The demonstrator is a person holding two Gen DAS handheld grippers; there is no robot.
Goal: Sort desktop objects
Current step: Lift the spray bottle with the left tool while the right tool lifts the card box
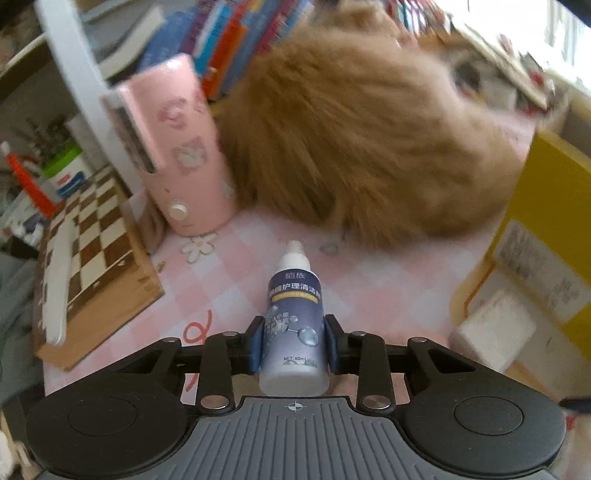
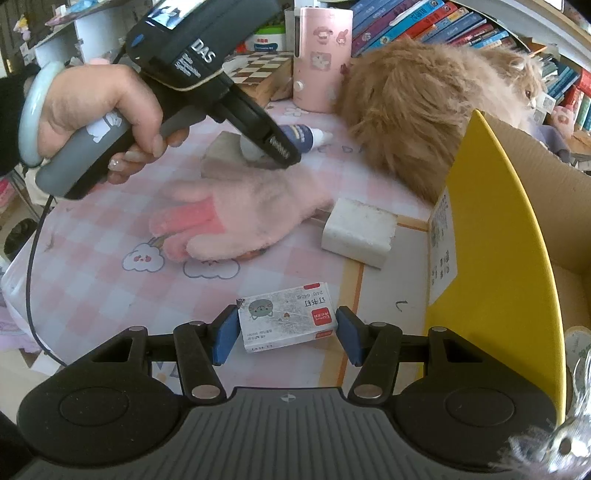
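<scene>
Left hand-held gripper (image 1: 293, 341) clamps the small blue-labelled white dropper bottle (image 1: 293, 317) lying on the table beside the yellow cardboard box (image 2: 509, 236); right hand-held gripper (image 2: 286, 334) stands open around the staple box (image 2: 288, 317). Pickup step; next, lift into that box.

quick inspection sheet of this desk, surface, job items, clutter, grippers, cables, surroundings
surface: pink checked tablecloth with cloud prints.
job's things: spray bottle lying between the left pads; staple box between the right pads; pink glove and white block lying loose.
clutter: pink canister, chessboard, a fluffy cat lying on the desk.
grippers: left gripper pads against the bottle's sides; right gripper pads stand clear of the box.
cables: black cable hanging from the left gripper's handle.
surroundings: yellow cardboard box on the right, books behind.
</scene>
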